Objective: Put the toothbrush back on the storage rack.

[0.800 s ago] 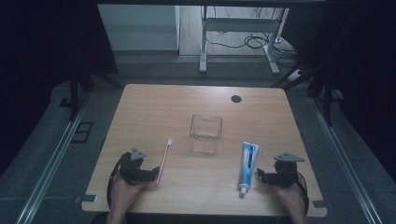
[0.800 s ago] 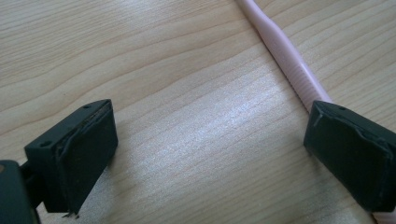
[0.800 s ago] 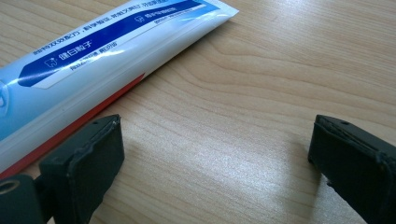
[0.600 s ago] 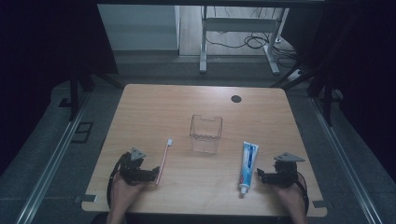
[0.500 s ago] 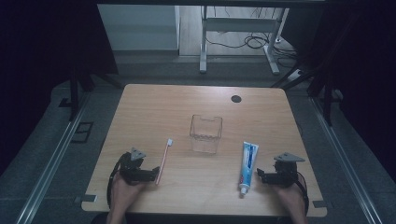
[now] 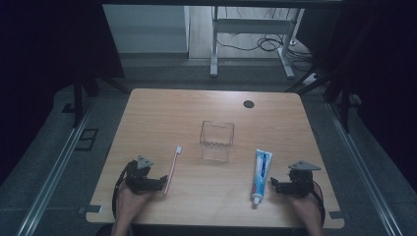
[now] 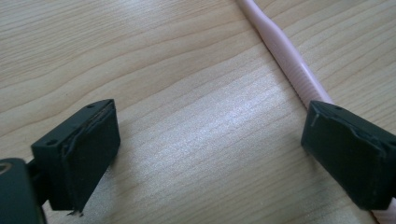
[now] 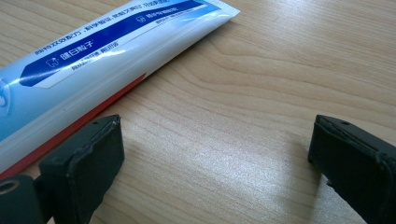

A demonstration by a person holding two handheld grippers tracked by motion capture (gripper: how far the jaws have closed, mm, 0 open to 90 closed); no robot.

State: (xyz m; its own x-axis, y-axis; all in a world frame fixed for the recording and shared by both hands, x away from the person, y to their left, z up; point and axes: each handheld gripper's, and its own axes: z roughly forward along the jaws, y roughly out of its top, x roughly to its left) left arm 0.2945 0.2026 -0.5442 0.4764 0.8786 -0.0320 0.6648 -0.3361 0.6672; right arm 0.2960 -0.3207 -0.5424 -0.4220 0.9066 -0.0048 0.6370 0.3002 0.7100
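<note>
Both tongs spread, empty — left tongs point(image 6: 158, 184) by toothbrush point(image 6: 172, 168), right tongs point(image 6: 273, 187) by toothpaste tube point(image 6: 261, 173). Brush looks light, stiff, thin — pinch mid-handle. Tube soft, slick; grab mid-body.

clear box point(image 6: 216, 141) (mid-table) blocks the centre path.

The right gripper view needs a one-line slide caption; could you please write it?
Open right gripper low over the wooden table, the toothpaste tube lying beside its jaw.

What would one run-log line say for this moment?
left gripper: jaws open beside toothbrush | right gripper: jaws open beside toothpaste tube | clear box: empty
</note>
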